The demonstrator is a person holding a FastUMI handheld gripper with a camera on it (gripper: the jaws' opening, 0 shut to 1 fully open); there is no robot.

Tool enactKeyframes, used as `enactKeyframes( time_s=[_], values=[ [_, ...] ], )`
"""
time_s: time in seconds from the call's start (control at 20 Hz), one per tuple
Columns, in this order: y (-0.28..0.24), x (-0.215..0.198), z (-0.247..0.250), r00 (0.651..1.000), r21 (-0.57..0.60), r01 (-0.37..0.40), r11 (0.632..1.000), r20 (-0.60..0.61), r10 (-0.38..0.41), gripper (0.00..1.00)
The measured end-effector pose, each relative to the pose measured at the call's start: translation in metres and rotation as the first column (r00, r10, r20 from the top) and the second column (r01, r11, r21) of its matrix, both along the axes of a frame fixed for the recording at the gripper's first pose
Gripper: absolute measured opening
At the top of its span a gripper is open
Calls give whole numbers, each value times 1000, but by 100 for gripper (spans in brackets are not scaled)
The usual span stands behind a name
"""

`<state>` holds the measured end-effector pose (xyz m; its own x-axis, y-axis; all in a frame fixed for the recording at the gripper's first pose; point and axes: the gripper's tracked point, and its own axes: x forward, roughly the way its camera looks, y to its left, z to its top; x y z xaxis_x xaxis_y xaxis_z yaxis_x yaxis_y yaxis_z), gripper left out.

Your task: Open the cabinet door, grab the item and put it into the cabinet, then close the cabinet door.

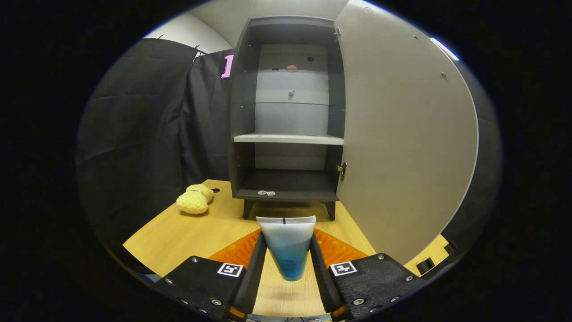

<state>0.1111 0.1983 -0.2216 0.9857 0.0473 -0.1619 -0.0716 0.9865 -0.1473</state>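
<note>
Tool (288,250) clamped on a squeeze tube (287,246); both fingers (255,264) press its sides, tube held between them with the flat crimped end pointing ahead toward the cabinet and the narrower blue end pointing back toward the camera; tube body white at the crimp, shading to blue; tube is lifted off the wooden surface (201,232) (a faint shadow lies on the wood below it).

Straight ahead, beyond the fingertips: dark cabinet (243,112) on short legs, standing on the surface; its door (402,134) swung wide open to the right of the tool, pale inner face turned this way, hinge hardware visible at the lower edge of the opening; interior exposed, one light shelf (288,139) across the middle, compartment above and compartment below; a couple of small pale stickers or tags sit on the front lip of the bottom compartment, too small to identify.

Ahead and left of the tool, well apart from the tube: yellow plush toy (195,199) lying on the surface, near the cabinet's left front corner; a small dark hole in the wood just beside it.

Black cloth wall (143,125) hangs to the left behind the surface.
</note>
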Motion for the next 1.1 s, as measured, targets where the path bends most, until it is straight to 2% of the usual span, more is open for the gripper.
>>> enactKeyframes(
  time_s=[0.1,0.3,0.6,0.95,1.1],
  values=[
    [0,6,26,1000,-15,8,1000,19,-8,56],
    [-1,22,71,999,31,42,999,22,-43,56],
    [5,74,152,992,5,10,1000,129,-11,56],
    [33,177,226,974,-20,-36,999,223,39,56],
    [45,227,231,979,-21,-46,999,196,49,56]
  ],
)
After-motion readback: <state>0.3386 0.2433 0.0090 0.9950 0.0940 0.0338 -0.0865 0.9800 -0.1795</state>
